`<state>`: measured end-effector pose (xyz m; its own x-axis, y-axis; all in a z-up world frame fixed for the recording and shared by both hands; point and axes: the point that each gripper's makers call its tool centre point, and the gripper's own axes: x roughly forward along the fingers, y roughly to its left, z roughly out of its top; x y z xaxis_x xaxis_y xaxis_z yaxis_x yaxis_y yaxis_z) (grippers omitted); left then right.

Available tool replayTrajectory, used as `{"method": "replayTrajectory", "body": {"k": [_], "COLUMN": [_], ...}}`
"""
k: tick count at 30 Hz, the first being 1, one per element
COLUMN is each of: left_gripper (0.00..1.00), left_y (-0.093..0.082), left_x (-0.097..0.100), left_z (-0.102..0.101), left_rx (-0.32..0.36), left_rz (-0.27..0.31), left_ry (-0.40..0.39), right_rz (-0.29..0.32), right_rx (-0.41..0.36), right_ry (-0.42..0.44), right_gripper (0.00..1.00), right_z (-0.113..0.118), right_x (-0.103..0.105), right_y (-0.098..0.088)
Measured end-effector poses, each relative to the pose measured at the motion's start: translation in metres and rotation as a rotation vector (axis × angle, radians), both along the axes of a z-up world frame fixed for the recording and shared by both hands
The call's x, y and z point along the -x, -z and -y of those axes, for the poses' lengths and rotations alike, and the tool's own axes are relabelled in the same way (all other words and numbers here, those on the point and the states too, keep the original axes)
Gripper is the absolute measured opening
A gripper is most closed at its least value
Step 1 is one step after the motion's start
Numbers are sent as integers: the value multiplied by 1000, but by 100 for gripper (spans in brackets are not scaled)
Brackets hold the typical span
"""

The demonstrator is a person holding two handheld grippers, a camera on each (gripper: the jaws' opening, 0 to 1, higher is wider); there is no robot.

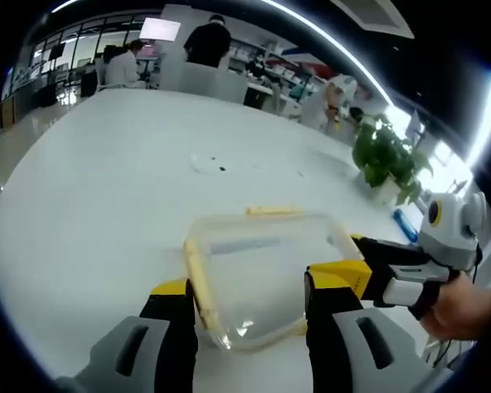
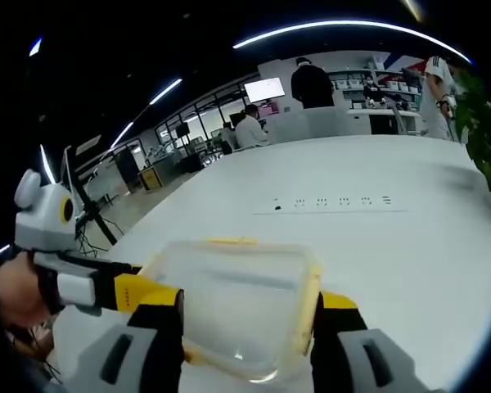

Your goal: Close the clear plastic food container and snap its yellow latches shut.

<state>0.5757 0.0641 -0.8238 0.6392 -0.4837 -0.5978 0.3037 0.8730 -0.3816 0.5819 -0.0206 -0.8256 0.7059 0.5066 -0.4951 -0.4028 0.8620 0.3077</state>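
Clear rectangular plastic food container with yellow latches [image 1: 258, 282]: lower centre of the left gripper view, on the white tabletop [image 1: 106, 205]; lid apparently seated, though the view is too warped to be sure; same container [image 2: 241, 303] lower centre of the right gripper view. Left hand-held gripper [image 1: 250, 315]: jaws spread wide either side of the container, gripping nothing. Right hand-held gripper [image 2: 245, 327]: jaws likewise spread wide astride the container; also seen [image 1: 356, 274] at right of the left gripper view, beside the container's edge. Green potted plant [image 1: 385, 160]: upper right. Seated and standing people [image 1: 204, 41]: top of frame.
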Motion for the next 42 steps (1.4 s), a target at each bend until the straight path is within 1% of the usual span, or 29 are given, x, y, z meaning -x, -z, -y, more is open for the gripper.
{"method": "replayTrajectory", "body": {"k": [5, 9, 13, 17, 22, 24, 25, 26, 28, 29, 31, 32, 34, 35, 38, 39, 40, 41, 42], "left_gripper": [52, 52, 52, 52, 56, 56, 56, 56, 56, 57, 62, 64, 66, 68, 81, 86, 89, 91, 97], "left_y": [0, 1, 1, 1, 0, 0, 1, 1, 0, -2, -6, -9, -15, -13, -10, -9, -9, -10, -11], "left_x": [-12, -19, -19, -20, -23, -22, -21, -20, -21, -21, -23, -24, -26, -25, -23, -22, -22, -21, -20], "left_z": [-6, -8, -8, -8, -9, -9, -10, -11, -11, -11, -14, -16, -16, -17, -22, -24, -26, -27, -29], "left_rx": [2, 1, 0, 2, 1, 13, 16, 27, 33, 34, 26, 26, 47, 42, 21, 23, 27, 27, 11], "left_rz": [0, -8, -10, -6, -2, -9, -11, -32, -30, -21, 1, 18, 53, 49, 61, 60, 57, 60, 69], "left_ry": [-6, 8, 16, 6, -10, -18, -8, -16, -23, -22, -30, -39, -48, -48, -63, -71, -69, -68, -62], "right_rz": [-1, 3, 12, 10, 8, -20, -55, -64, -30, -2, 23, 24, 26, 32, 42, 43, 45, 50, 53], "right_rx": [0, -2, -6, -6, -38, -62, -77, -74, -70, -55, -65, -62, -58, -56, -44, -46, -49, -48, -45], "right_ry": [-1, 15, 33, 40, 44, 31, 26, 18, 15, 9, 0, -5, -6, -6, 3, 7, 13, 12, 14], "right_gripper": [63, 63, 63, 62, 61, 62, 62, 63, 67, 70, 78, 81, 85, 87, 94, 97, 100, 100, 100], "right_z": [-7, -8, -8, -8, -5, -6, -7, -7, -6, -3, -3, -2, 2, 4, 11, 13, 14, 14, 14], "right_x": [-13, -15, -16, -17, -18, -18, -17, -16, -16, -17, -18, -17, -19, -20, -21, -21, -19, -18, -16], "right_y": [0, 0, 0, 0, -1, 1, 3, 3, -5, -10, -16, -17, -17, -17, -17, -17, -19, -22, -24]}}
